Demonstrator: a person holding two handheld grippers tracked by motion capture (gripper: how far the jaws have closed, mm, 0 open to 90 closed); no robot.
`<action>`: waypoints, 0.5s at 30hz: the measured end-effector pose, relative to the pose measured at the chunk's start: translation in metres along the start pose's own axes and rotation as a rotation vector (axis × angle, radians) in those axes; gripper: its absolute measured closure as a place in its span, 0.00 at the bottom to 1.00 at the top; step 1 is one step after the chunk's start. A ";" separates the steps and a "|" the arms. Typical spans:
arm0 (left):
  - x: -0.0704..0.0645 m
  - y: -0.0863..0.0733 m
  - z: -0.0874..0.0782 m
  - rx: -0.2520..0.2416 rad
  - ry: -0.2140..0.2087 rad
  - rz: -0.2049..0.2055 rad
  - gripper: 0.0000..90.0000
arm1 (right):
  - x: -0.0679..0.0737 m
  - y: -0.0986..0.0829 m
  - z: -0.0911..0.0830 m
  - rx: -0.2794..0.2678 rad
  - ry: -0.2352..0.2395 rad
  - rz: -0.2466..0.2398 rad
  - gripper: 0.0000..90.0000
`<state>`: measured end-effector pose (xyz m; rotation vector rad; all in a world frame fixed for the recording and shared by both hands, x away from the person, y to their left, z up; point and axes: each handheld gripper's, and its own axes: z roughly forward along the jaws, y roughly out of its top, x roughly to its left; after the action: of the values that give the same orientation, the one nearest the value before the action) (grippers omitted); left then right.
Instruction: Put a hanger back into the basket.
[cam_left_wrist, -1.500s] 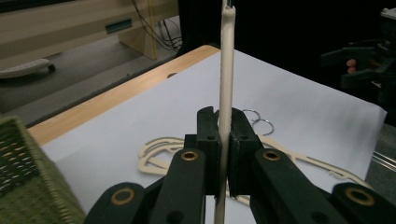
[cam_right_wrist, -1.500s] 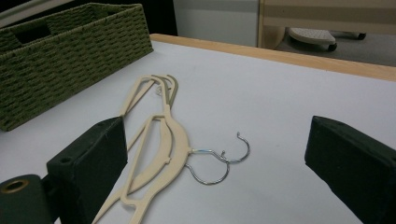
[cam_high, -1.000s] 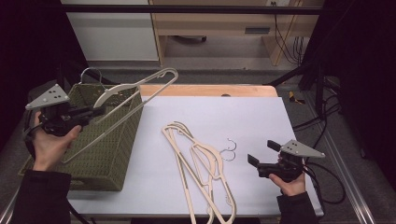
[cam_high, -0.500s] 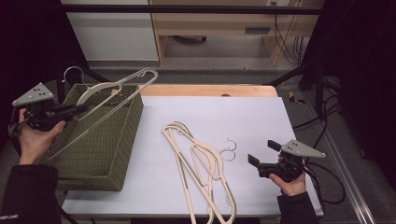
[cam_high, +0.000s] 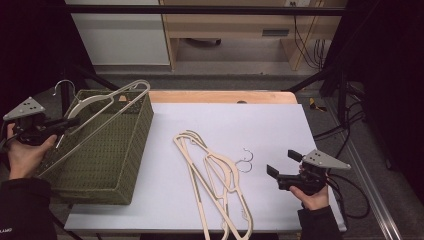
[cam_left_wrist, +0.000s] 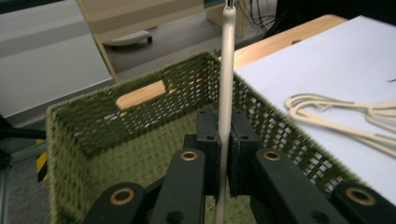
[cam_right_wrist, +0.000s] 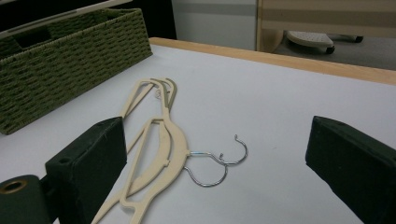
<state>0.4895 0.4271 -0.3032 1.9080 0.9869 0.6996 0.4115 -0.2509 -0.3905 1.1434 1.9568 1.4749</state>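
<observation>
The left claw (cam_high: 67, 121), clamped on a hanger (cam_high: 107, 102), has drawn leftward and now holds it over the basket (cam_high: 127, 150), probably ready to lower. The right claw (cam_high: 282, 167) stays wide open; two hangers (cam_right_wrist: 159, 144) lie just ahead. The basket's rim could snag.

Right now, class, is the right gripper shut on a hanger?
No, the right gripper stands open above the table, with the hangers lying free beyond it.

Basket (cam_high: 115, 150) at table (cam_high: 280, 125) left; hangers (cam_high: 215, 175) on table right of it
</observation>
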 end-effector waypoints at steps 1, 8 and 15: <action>0.001 -0.004 0.001 0.002 0.004 -0.006 0.95 | 0.000 0.000 0.000 0.001 0.001 0.000 0.07; 0.007 -0.022 0.004 0.065 0.032 -0.001 0.95 | 0.000 -0.001 0.002 0.006 0.001 -0.003 0.07; 0.007 -0.035 0.010 0.077 0.046 -0.037 0.95 | 0.001 -0.001 0.001 0.005 0.004 -0.003 0.07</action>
<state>0.4882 0.4395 -0.3379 1.9430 1.0894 0.6962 0.4120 -0.2495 -0.3915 1.1402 1.9654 1.4724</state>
